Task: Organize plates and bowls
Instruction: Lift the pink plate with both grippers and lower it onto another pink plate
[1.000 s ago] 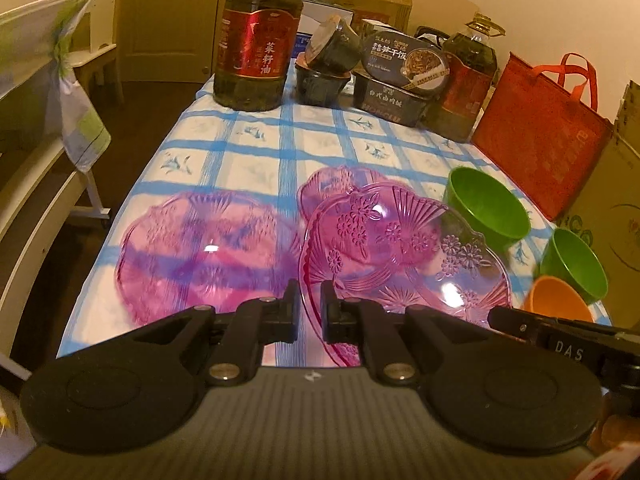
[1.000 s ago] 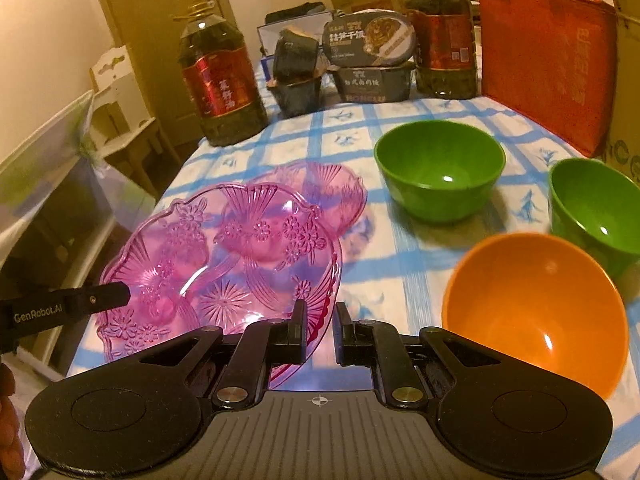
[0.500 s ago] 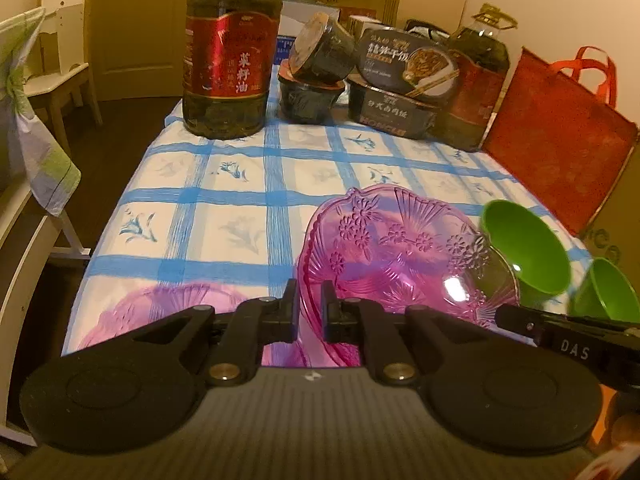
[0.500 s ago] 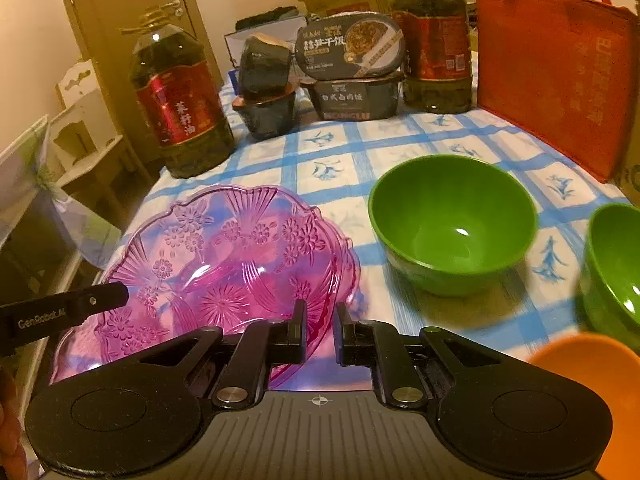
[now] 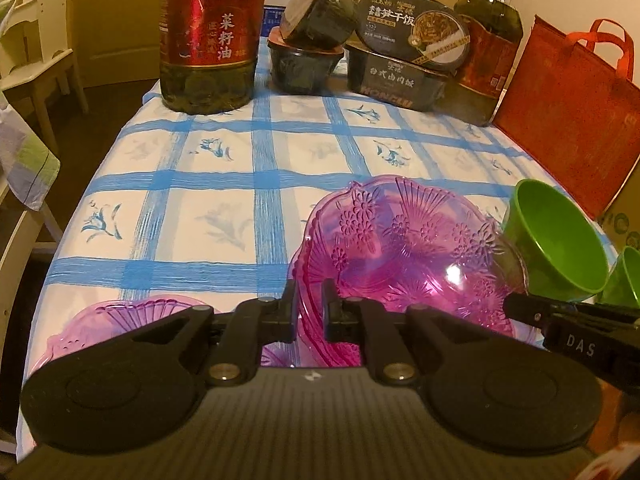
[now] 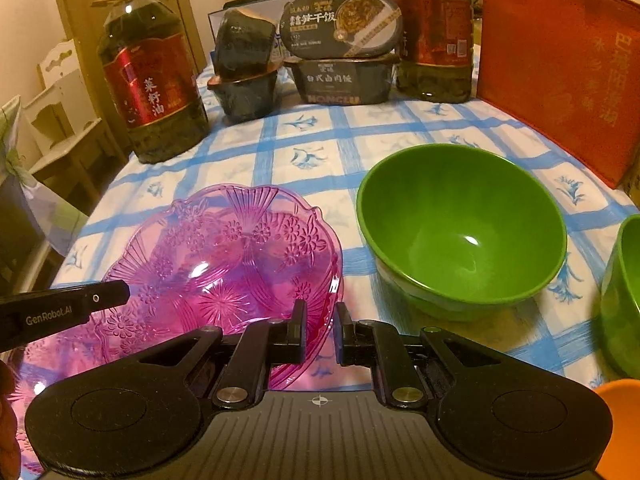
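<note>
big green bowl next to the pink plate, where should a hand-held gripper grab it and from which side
Probably by the rim. The big green bowl sits upright and open, its wall thin enough for one finger inside and one outside. Come from above onto the near edge, towards the right side, since the pink plate crowds its left and a second green bowl stands to its right.

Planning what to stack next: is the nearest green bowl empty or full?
Empty: the green bowl stands upright on the tablecloth and its bare inside shows only a glare spot.

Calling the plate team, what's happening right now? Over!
Left hand-held gripper and right hand-held gripper both shut on pink plate's rim. Green bowl close beside it. Second pink plate near table edge.
</note>
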Motion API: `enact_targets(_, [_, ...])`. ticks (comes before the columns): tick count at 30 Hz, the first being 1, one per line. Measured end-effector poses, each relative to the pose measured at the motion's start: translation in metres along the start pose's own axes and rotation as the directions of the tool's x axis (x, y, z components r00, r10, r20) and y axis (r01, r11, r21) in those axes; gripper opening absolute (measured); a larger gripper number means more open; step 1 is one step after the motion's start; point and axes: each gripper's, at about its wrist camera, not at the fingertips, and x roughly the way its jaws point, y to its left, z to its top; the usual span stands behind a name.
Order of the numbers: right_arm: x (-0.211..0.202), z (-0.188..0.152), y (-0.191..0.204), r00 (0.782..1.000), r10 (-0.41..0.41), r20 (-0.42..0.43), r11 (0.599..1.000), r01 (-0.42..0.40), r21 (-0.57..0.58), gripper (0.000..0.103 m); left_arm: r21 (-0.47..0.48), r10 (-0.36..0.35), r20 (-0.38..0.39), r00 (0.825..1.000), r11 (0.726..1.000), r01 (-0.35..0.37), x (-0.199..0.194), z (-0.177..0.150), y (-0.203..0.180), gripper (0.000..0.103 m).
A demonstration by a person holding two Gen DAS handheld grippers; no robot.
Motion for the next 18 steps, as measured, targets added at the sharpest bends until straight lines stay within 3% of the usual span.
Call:
enact_targets(6, [0.008, 0.0, -0.002, 1.0, -0.005, -0.008, 1.0, 0.005, -0.001, 0.014, 0.032, 0.021, 0.005, 1.0, 0.999, -0.021, 0.006, 0.0, -0.004, 0.012])
enact_targets(8, [0.01, 0.0, -0.003, 1.0, 0.003, -0.003, 1.0, -0.003, 0.008, 0.019, 0.045, 0.058, 0.023, 0.998, 0.997, -0.059, 0.005, 0.0, -0.006, 0.015])
enact_targets(10, [0.009, 0.001, -0.006, 1.0, 0.015, 0.001, 1.0, -0.016, 0.024, 0.03, 0.035, 0.057, 0.033, 0.998, 0.998, -0.058, 0.004, 0.001, -0.005, 0.02])
enact_targets(12, [0.006, 0.001, -0.007, 1.0, 0.019, 0.01, 0.999, -0.019, 0.031, 0.035, 0.01, 0.05, 0.036, 0.998, 0.999, -0.05, 0.001, 0.001, -0.001, 0.022])
enact_targets(18, [-0.016, -0.003, -0.004, 0.999, 0.037, 0.031, 0.999, -0.038, 0.032, 0.036, -0.03, 0.035, 0.058, 0.998, 0.999, -0.034, -0.026, -0.005, 0.002, 0.022])
